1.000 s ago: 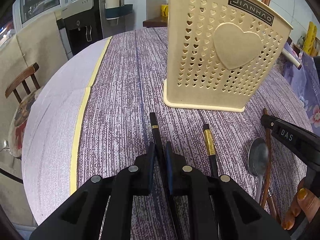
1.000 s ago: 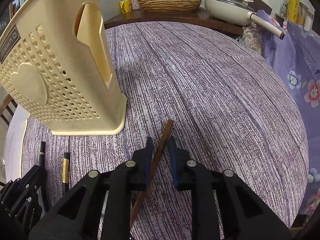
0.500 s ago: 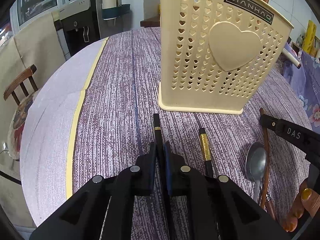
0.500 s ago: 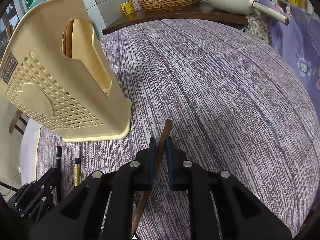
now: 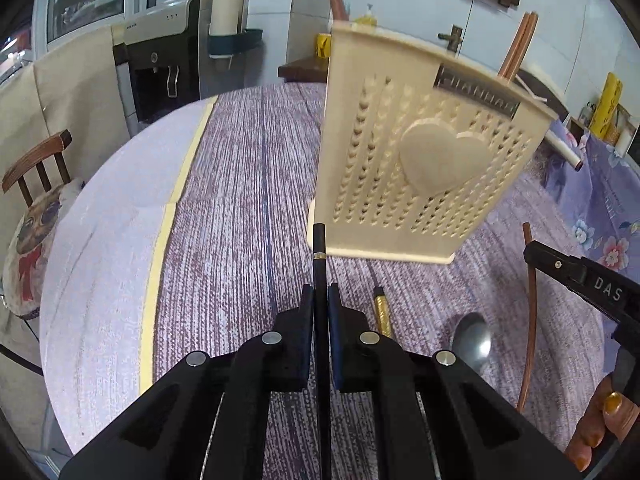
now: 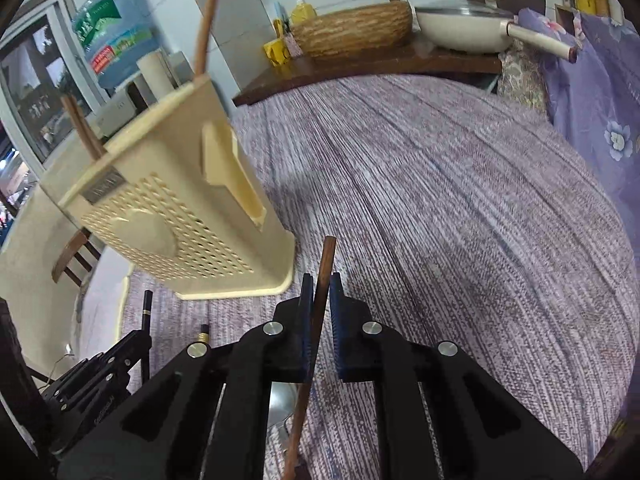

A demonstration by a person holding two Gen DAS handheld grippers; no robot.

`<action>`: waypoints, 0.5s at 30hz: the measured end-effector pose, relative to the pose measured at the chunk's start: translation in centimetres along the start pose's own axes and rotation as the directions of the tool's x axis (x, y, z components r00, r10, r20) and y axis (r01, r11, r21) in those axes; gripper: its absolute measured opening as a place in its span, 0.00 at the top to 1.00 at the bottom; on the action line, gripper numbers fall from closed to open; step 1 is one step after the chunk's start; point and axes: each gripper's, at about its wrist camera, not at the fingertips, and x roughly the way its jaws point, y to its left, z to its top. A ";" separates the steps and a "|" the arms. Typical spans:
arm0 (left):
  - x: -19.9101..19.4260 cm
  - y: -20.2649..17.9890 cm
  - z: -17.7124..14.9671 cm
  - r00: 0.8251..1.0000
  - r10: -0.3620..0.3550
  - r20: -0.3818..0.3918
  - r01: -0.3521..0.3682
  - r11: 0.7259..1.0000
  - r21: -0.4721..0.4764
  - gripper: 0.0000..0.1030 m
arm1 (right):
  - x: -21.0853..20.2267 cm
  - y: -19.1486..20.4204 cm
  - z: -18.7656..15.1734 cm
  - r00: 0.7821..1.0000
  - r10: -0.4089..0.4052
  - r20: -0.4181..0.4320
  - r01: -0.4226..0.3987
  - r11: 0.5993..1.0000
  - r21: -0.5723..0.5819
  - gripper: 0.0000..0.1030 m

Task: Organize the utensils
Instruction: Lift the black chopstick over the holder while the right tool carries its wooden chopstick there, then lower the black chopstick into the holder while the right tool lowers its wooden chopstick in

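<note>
We're clamping a black chopstick [image 5: 320,256] in our left claw [image 5: 320,300] and a brown wooden chopstick [image 6: 325,264] in our right claw [image 6: 320,292], both poking out toward the cream holder [image 5: 420,168] standing on the purple counter [image 5: 248,208]. A gold-tipped chopstick [image 5: 382,310] and a spoon [image 5: 470,340] are lying on the counter between the claws, and more brown sticks [image 5: 518,46] are sticking up out of the holder.
</note>
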 end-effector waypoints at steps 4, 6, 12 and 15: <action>-2.3 -0.2 0.7 0.998 -0.029 0.056 0.030 1.000 -0.003 0.92 | -3.6 0.5 0.8 0.996 0.062 0.067 -0.061 0.998 -0.015 0.92; -3.4 -0.2 1.1 0.995 -0.049 0.082 0.050 0.999 -0.008 0.92 | -5.2 1.0 1.0 0.992 0.085 0.095 -0.083 0.996 -0.030 0.92; -7.2 -0.1 2.0 0.978 -0.123 0.169 0.125 0.992 -0.005 0.92 | -9.9 1.7 1.5 0.975 0.149 0.164 -0.137 0.987 -0.082 0.93; -8.6 0.0 2.2 0.969 -0.141 0.202 0.143 0.990 0.004 0.92 | -11.8 2.1 1.5 0.966 0.174 0.190 -0.154 0.982 -0.114 0.93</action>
